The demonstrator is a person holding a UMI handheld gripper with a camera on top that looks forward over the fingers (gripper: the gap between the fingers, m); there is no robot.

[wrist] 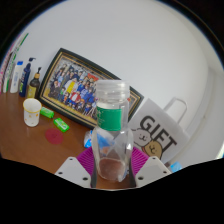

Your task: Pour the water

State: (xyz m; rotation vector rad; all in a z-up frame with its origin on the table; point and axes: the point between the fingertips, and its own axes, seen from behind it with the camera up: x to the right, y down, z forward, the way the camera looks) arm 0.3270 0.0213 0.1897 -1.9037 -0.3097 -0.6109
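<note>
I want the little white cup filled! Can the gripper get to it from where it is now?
Probably yes. The gripper is shut on the clear bottle, and the white cup stands farther off on the wooden table, with nothing visible between them.

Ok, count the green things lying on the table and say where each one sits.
2. One green item lies beside the white cup; the other lies nearer the fingers, left of the held bottle. The bottle may hide more.

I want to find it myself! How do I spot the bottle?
Start at the framed photo leaning on the wall. In front stands the clear bottle, held between the tool's fingers. It alone has a green band; the cup is small and white.
</note>
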